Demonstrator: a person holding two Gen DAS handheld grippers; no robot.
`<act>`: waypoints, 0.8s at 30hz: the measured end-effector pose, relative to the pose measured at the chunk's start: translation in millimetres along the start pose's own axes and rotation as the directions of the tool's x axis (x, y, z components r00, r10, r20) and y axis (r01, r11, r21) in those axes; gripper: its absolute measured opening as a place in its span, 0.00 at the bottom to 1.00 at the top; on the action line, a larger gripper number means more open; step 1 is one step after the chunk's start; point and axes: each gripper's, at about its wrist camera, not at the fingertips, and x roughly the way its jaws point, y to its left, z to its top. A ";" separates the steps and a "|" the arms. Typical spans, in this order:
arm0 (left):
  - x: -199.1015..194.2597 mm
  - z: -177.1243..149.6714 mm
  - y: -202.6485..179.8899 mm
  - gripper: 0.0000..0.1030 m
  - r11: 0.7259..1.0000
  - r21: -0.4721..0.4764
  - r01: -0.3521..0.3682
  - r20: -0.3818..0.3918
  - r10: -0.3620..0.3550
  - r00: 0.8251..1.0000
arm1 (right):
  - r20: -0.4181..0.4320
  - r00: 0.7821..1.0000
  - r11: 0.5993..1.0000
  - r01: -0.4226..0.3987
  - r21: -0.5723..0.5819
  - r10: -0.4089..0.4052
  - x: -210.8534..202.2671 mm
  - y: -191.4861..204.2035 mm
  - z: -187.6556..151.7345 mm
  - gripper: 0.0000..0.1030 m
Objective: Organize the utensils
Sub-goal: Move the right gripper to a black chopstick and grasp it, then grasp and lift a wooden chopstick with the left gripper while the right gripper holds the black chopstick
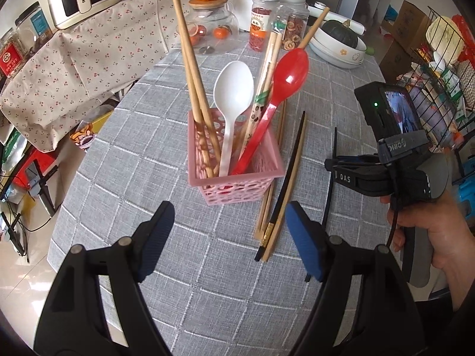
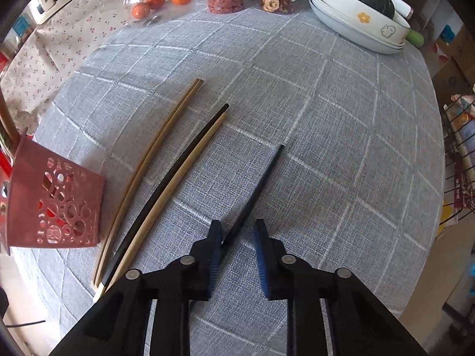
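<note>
A pink perforated basket (image 1: pixel 234 191) stands mid-table and holds a white spoon (image 1: pixel 234 89), a red spoon (image 1: pixel 289 74), wooden chopsticks (image 1: pixel 193 74) and a wrapped pair (image 1: pixel 267 68). My left gripper (image 1: pixel 230 207) hovers open just in front of it, with nothing between its fingers. Right of the basket (image 2: pixel 56 201) lie two wooden chopsticks (image 2: pixel 154 154), then a black one (image 2: pixel 178 160) beside a tan one. A separate black chopstick (image 2: pixel 261 178) lies between the fingers of my right gripper (image 2: pixel 237 225). It runs along the left pad (image 2: pixel 218 237), with a gap to the right pad.
At the back stand a glass jar (image 1: pixel 213 32) with oranges, two jars of dried food (image 1: pixel 262 20) and stacked white dishes (image 2: pixel 356 26) holding a dark squash. A wire rack (image 1: pixel 439 68) stands off the table's right edge. A floral cloth (image 1: pixel 74 59) covers things at the left.
</note>
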 end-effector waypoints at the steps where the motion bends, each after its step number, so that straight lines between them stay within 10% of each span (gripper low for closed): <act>1: -1.8 -0.4 -2.9 0.75 1.000 0.007 0.010 0.002 -0.010 1.000 | -0.007 1.000 1.000 -0.011 -0.003 0.011 -1.0 -0.7 -1.8 0.13; 6: -12.3 -5.1 -25.8 0.74 0.996 0.072 0.048 0.012 -0.049 0.999 | -0.032 0.997 0.998 -0.066 0.022 0.067 -9.8 -16.0 -16.8 0.06; 13: -9.3 -10.9 -73.6 0.34 0.975 0.178 0.131 -0.029 -0.128 0.991 | -0.008 0.988 0.984 -0.155 0.083 0.156 -45.7 -67.8 -38.1 0.06; 24: 68.7 30.9 -142.1 0.19 0.973 0.221 0.068 -0.119 -0.043 0.992 | -0.014 0.978 0.958 -0.202 0.202 0.209 -58.5 -137.3 -66.4 0.06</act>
